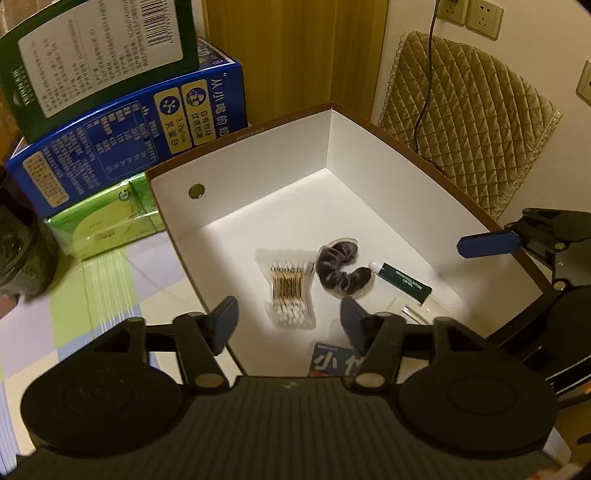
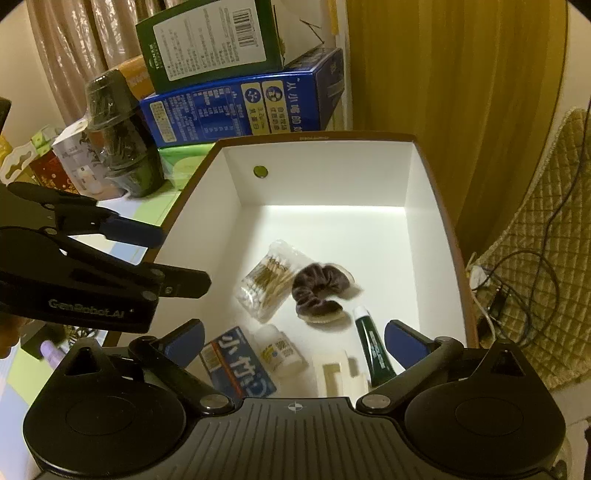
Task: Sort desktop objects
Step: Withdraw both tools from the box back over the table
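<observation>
Only the right wrist view shows the small white bottle (image 2: pixel 281 354) and cream packet (image 2: pixel 338 373) lying near the box's (image 2: pixel 436 221) near wall; both views show the cotton swabs (image 1: pixel 291 286), scrunchie (image 1: pixel 340 273) and green tube (image 1: pixel 404 282). The far half of the box floor is bare. Left tongs (image 1: pixel 290 319) and right tongs (image 2: pixel 293 339) both gape wide, empty, above the box.

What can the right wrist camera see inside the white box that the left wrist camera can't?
Only the right wrist view shows the small white bottle and the cream plastic tray clearly. Only the left wrist view shows the wall sockets. Both show the white box, cotton swabs, dark scrunchie, green tube and blue packet.
</observation>
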Motion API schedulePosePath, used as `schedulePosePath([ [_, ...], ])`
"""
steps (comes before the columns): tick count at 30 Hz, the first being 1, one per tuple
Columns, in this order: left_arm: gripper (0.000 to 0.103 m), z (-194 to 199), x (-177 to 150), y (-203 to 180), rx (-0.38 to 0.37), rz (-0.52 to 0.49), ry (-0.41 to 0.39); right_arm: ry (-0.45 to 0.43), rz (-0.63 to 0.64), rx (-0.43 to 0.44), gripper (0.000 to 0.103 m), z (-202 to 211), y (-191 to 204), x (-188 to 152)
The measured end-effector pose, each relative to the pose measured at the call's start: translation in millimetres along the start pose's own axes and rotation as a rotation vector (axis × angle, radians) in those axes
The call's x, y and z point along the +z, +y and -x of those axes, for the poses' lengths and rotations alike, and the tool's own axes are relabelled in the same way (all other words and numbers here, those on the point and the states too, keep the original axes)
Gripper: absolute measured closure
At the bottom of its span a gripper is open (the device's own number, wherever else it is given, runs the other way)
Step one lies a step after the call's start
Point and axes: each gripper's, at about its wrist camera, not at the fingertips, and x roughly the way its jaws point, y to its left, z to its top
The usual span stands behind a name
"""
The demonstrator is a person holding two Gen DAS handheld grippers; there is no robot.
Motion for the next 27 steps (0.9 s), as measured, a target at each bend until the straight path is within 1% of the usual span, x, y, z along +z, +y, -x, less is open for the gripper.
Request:
schedulePosePath([
  [2,0.039,6.8,-4.6,-1.0,0.009,0.007,-0.005,-0.002,-0.01,-0.001,0.002,5.4,0.1,-2.7],
  [3,0.036,10.0,-7.1,-1.5,0.012,0.01,-0.005,-0.002,-0.017,-0.002,0.002,8.8,0.2,-4.1],
  [5,0.033,16.5,-12.2,-2.0,0.018,0.021,-0.002,-0.005,-0.029,-0.004,0.002,14.1,0.2,-7.0],
  [16,0.027,53.0,-33.4,-4.6,0.05,0.072,-0.009,-0.032,-0.071,-0.03,0.002,43.5,6.2,-20.9],
  [20,0.022,65.0,-41.6,-8.0,0.058,0.086,-0.004,-0.036,-0.084,-0.036,0.002,52.5,9.8,-26.5],
  [27,0.021,82.3,-57.7,-11.6,0.062,0.108,0.003,-0.043,-0.094,-0.037,0.002,67.5,20.7,-37.5],
])
